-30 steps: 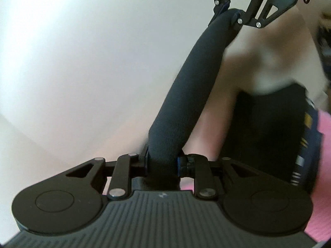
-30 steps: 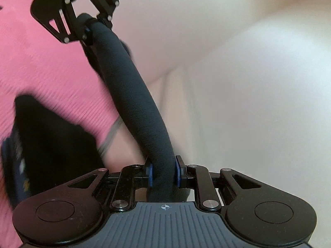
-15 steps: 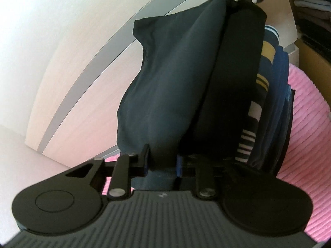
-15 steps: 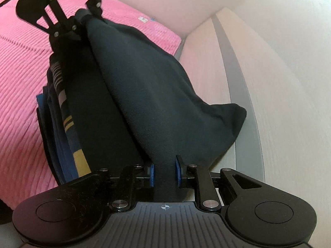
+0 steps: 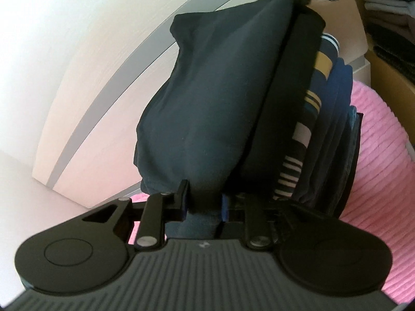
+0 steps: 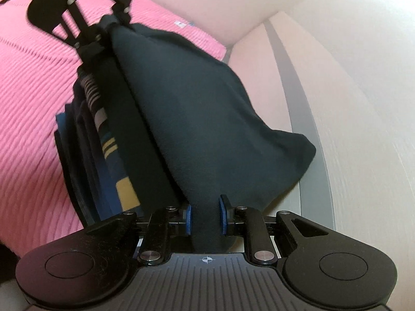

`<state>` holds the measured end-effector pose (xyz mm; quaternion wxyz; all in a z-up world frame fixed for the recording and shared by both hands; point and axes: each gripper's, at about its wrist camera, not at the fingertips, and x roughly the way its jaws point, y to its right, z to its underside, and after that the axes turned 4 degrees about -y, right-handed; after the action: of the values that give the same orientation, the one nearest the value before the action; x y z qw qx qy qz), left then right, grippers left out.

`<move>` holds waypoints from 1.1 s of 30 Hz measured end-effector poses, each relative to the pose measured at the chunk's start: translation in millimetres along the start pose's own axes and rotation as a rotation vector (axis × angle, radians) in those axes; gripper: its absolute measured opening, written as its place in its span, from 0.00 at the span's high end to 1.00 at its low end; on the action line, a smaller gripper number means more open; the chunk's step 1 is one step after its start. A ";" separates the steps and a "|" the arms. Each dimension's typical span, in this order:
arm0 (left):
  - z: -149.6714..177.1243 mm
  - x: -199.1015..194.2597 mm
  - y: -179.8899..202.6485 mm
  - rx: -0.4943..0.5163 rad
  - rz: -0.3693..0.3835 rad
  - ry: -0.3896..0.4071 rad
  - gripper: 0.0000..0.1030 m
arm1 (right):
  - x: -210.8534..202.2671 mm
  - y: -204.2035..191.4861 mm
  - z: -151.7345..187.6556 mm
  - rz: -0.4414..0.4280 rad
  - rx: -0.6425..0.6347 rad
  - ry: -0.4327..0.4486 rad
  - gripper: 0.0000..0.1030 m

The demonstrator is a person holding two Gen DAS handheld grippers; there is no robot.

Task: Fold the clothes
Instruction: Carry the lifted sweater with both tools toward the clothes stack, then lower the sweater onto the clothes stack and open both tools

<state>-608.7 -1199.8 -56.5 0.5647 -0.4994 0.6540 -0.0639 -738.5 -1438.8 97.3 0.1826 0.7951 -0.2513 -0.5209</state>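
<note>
1. The left gripper (image 5: 203,204) is a matte black two-finger tool with blue pads. Its jaws are nearly closed and pinch one end of a dark navy garment (image 5: 207,108).
2. The right gripper (image 6: 205,219), of the same build, has its blue pads pressed on the other end of the same garment (image 6: 197,119). Each gripper also appears at the far end of the other's view.
3. The garment is soft, matte and slightly fuzzy like fleece. It stretches taut between the two grippers, and a loose rounded pouch of cloth sags off to one side.
4. Just beside the garment is a stack of folded clothes (image 5: 329,129), seen edge-on: navy and blue layers, one with yellow, grey and white stripes.
5. The stack rests on a pink ribbed bedspread (image 6: 31,119) with soft raised ridges.
6. Beyond is a pale wood-grain panel with a grey strip (image 6: 303,119), below a plain light wall.
7. Only the left view shows shelves (image 5: 389,26) of dark folded clothing at far right. Only the right view shows the bedspread's broad spread, with a small label at its far edge.
</note>
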 end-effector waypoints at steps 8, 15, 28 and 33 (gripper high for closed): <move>32.6 -35.0 -33.4 -0.320 0.080 -0.026 0.70 | 15.2 1.7 -8.1 0.012 0.018 -0.007 0.74; 25.5 -48.9 -87.4 -0.634 0.123 0.068 0.69 | 37.5 -16.3 -16.7 0.029 0.051 -0.003 0.74; 8.8 -9.5 -70.5 -0.622 0.250 -0.020 0.73 | 17.6 54.5 -12.5 -0.292 0.749 0.114 0.45; 9.2 -8.8 -65.3 -0.605 0.233 -0.015 0.73 | 68.2 74.3 10.5 -0.408 1.059 0.085 0.60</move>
<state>-564.6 -1221.2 -11.6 0.3991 -0.5667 0.6918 0.2022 -741.1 -1539.2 84.0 -0.3354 0.8308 -0.3122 -0.3161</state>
